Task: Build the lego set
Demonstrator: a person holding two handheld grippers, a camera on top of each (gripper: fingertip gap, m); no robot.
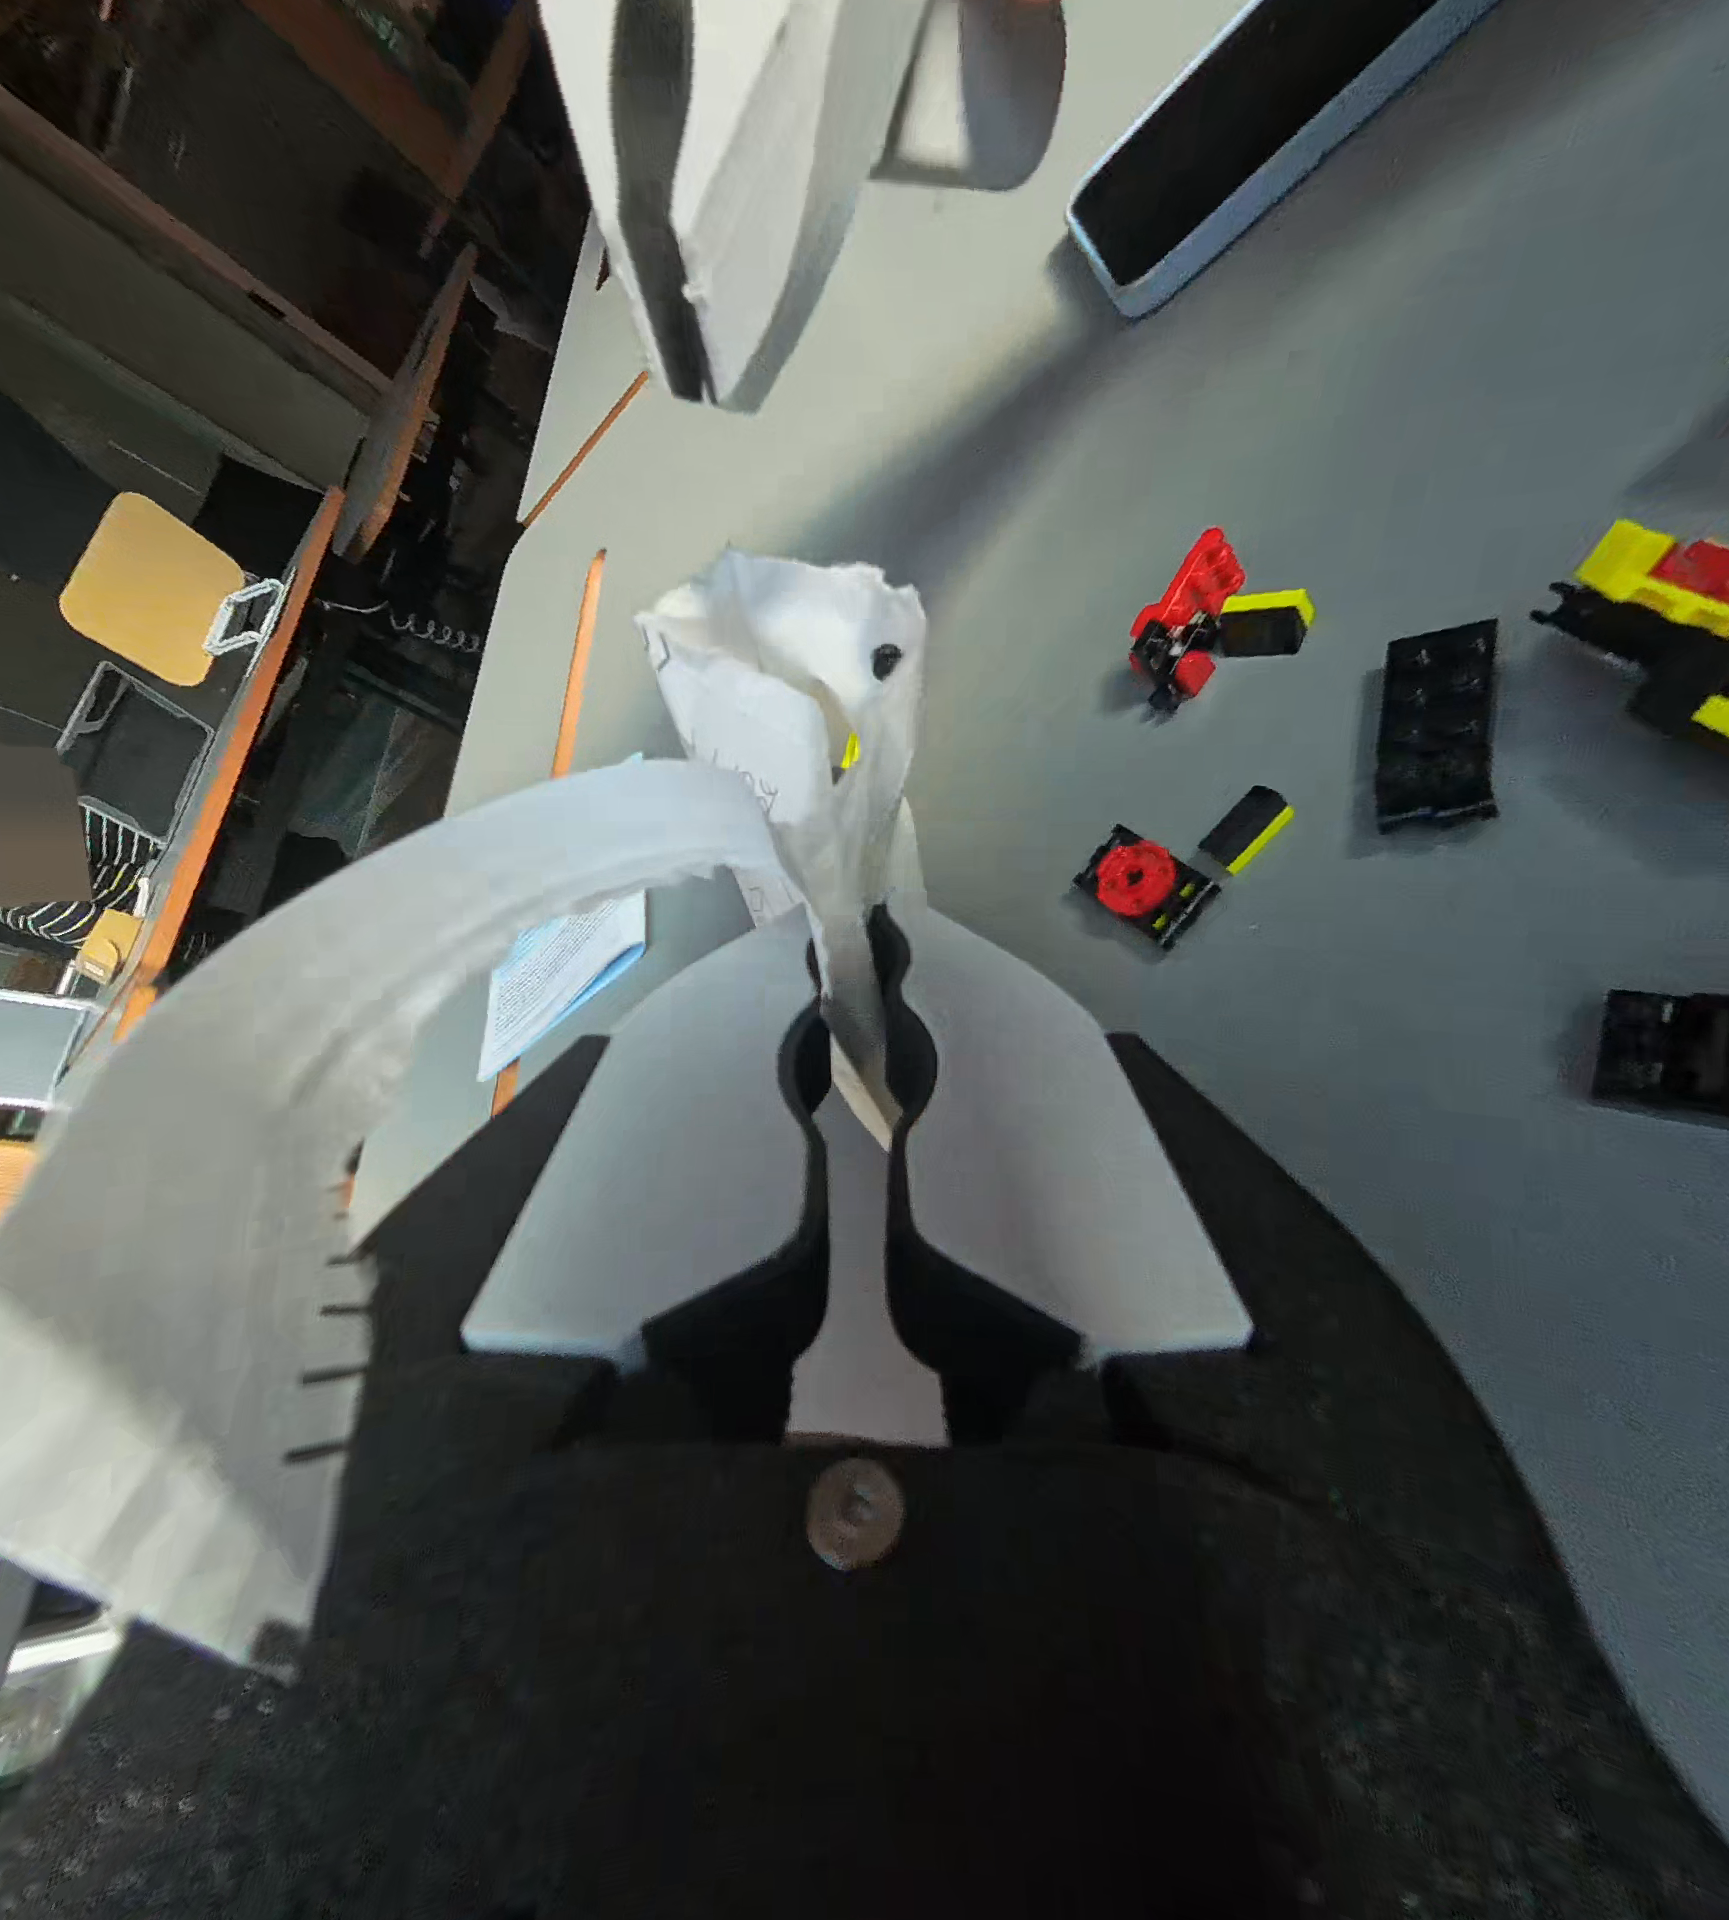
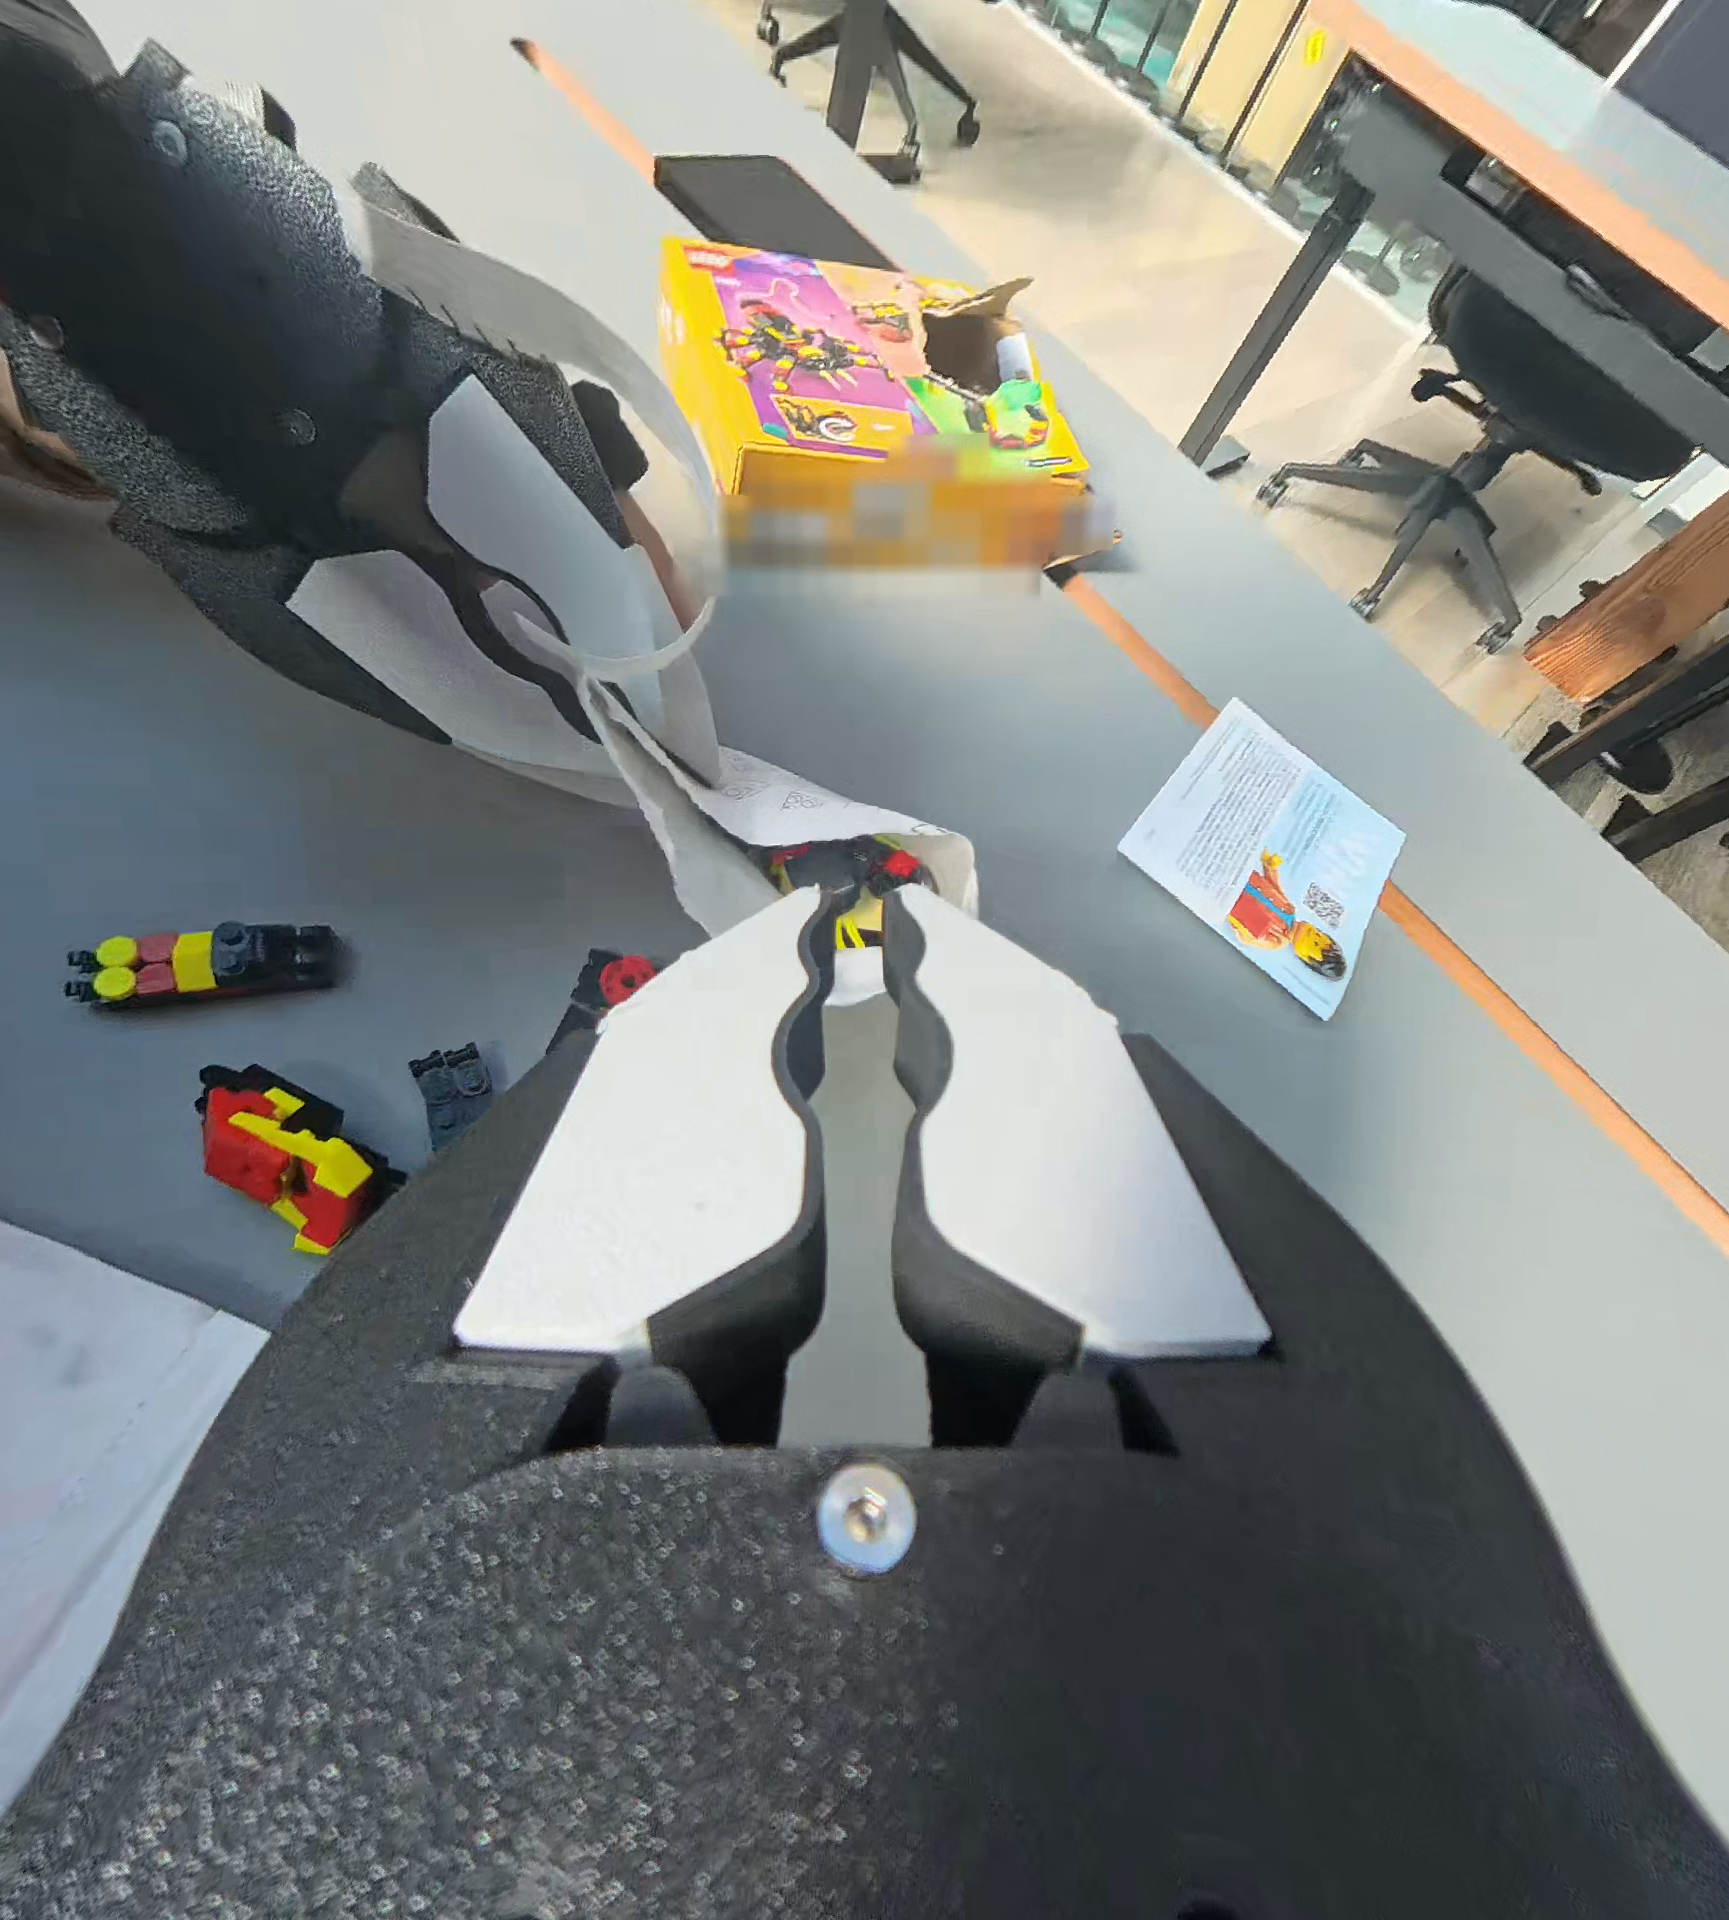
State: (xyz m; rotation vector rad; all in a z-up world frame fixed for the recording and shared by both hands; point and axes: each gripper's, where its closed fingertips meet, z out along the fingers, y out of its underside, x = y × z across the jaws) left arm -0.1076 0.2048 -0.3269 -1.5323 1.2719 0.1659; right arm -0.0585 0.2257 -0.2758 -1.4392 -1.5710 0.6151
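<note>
- Paper bag (image 2: pixel 725 821) of lego pieces is held up off the grey worktop (image 2: pixel 1203 1091), stretched betw. both tongs; long axis runs from left tongs to right tongs, torn open mouth twd the right ones.
- Left tongs (image 1: pixel 855 997): pressed together on a twisted edge of the bag; a torn paper strip (image 1: pixel 340 997) curls off to the left over that tool.
- Right tongs (image 2: pixel 855 935): nearly closed, tips at the bag's mouth, seem to nip its white edge; black, red and yellow bits show inside.
- Loose builds on worktop, left-wrist view: 1 red/black piece w/ yellow-black block (image 1: pixel 1203 623), 1 black plate w/ red round part (image 1: pixel 1146 883), 1 small black-yellow brick (image 1: pixel 1246 828), 2 flat black plates (image 1: pixel 1436 722) – the other (image 1: pixel 1712 1060) nearer, at right edge – and 1 bigger yellow/red/black assembly (image 1: pixel 1712 634) at far right.
- Right-wrist view: 1 long black/red/yellow stick (image 2: pixel 205 961) lying left-right, 1 red-yellow chunk (image 2: pixel 288 1169) nearer, 1 small dark grey piece (image 2: pixel 455 1081).
- 1 yellow set box (image 2: pixel 860 384) far, torn open at top; 1 leaflet (image 2: pixel 1265 862) at right, flat.
</note>
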